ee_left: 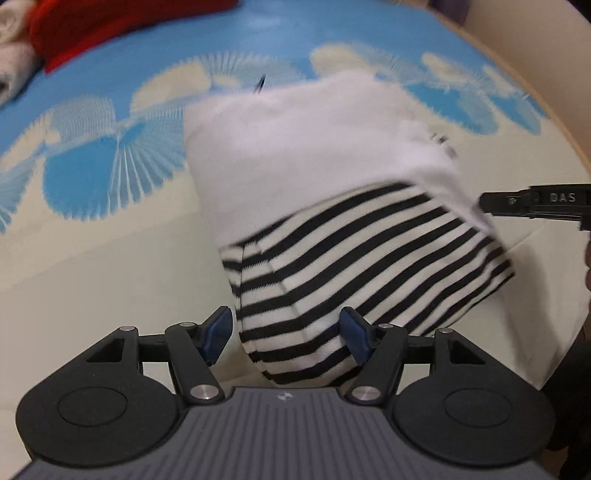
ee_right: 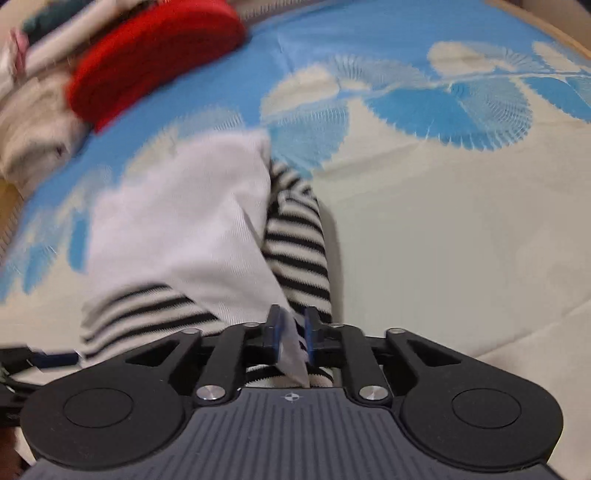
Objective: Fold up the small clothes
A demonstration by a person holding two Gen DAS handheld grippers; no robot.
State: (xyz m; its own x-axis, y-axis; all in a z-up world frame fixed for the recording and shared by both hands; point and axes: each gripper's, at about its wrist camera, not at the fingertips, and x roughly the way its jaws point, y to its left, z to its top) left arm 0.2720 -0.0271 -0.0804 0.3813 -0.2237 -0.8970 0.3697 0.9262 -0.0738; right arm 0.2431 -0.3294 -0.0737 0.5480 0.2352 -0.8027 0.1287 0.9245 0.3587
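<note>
Both wrist cameras close above the bed, angled steeply down, sharing the striped garment and blue-patterned sheet

The garment lies on the bedspread, a clothes pile behind it.

My left gripper is wide open over the striped cloth, and the stripes show between its blue pads. A white part lies folded on top. The other gripper pokes in beside the cloth. A red cloth sits far off on the blue-and-cream sheet.
</note>
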